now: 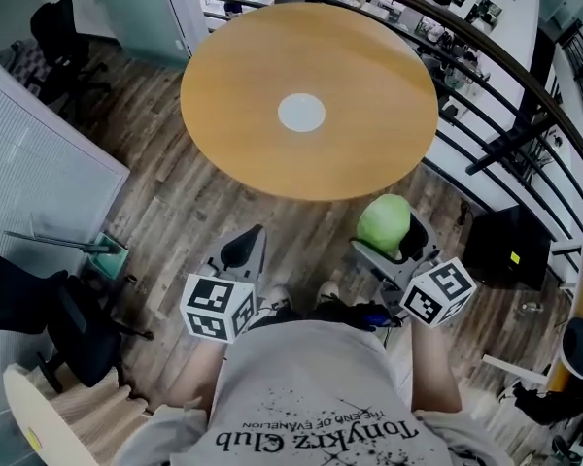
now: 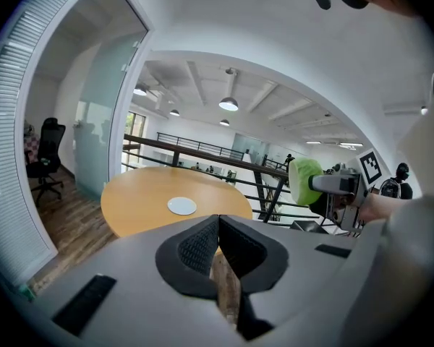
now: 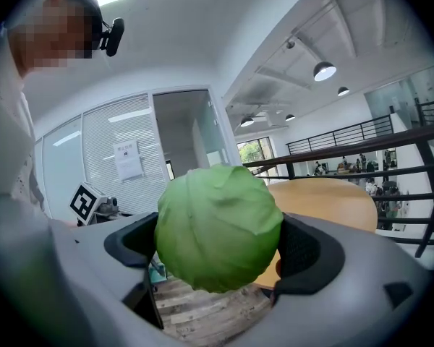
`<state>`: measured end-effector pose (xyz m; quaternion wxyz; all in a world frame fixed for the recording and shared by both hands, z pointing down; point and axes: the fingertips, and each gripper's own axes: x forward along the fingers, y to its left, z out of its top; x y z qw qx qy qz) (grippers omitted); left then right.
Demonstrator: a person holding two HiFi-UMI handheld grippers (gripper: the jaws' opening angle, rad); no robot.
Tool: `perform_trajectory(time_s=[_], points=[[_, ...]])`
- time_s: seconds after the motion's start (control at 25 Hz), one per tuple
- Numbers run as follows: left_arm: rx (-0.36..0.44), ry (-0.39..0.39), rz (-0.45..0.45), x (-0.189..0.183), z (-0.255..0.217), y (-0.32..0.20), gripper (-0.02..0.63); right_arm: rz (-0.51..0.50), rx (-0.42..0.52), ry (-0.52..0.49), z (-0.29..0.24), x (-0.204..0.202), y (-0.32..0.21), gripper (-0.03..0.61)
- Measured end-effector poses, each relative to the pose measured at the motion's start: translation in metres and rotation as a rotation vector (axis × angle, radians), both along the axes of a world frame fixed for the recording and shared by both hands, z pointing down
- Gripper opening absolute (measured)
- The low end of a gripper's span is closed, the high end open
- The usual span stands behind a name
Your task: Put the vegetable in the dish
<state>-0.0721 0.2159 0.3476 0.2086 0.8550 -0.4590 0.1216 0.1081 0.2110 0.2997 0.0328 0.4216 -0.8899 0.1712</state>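
Round table [image 1: 369, 66] carries a white dish [image 1: 301, 112]; right tool [image 1: 393, 236] grips cabbage [image 3: 218, 226].

Office, mezzanine level. Black swivel chairs [image 1: 60, 39], blinds on glazed partitions [image 1: 34, 178], round wooden meeting table [image 1: 311, 153], dark railing [image 1: 486, 61] overlooking open-plan desks [image 1: 466, 8] below (figures there, too small to detail).

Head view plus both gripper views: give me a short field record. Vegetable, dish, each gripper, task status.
vegetable: cabbage, green, held in the air over the floor, short of the table's near edge
dish: dish, white, nothing in it, at the centre of the round wooden table
right gripper: fingers clamped on the cabbage
left gripper: fingers together, nothing held
task status: cabbage not yet in the dish
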Motion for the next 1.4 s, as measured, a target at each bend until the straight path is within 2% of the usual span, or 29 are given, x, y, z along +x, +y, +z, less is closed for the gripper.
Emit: perform_trajectory(time_s=[0.16, 0.52, 0.92, 1.4], points=[[-0.004, 0.003, 0.018, -0.013, 0.004, -0.003, 0.023, 0.032, 0.004, -0.016, -0.004, -0.007, 0.001, 0.472], [-0.008, 0.006, 0.047, -0.008, 0.008, -0.023, 0.023, 0.040, -0.011, -0.020, 0.004, -0.011, -0.018, 0.472], [-0.011, -0.012, 0.009, -0.004, 0.012, -0.096, 0.023, -0.002, -0.014, -0.004, 0.014, -0.003, -0.096, 0.472], [-0.015, -0.031, -0.051, 0.036, 0.005, -0.196, 0.023, -0.054, -0.039, 0.010, 0.019, 0.038, -0.203, 0.472]])
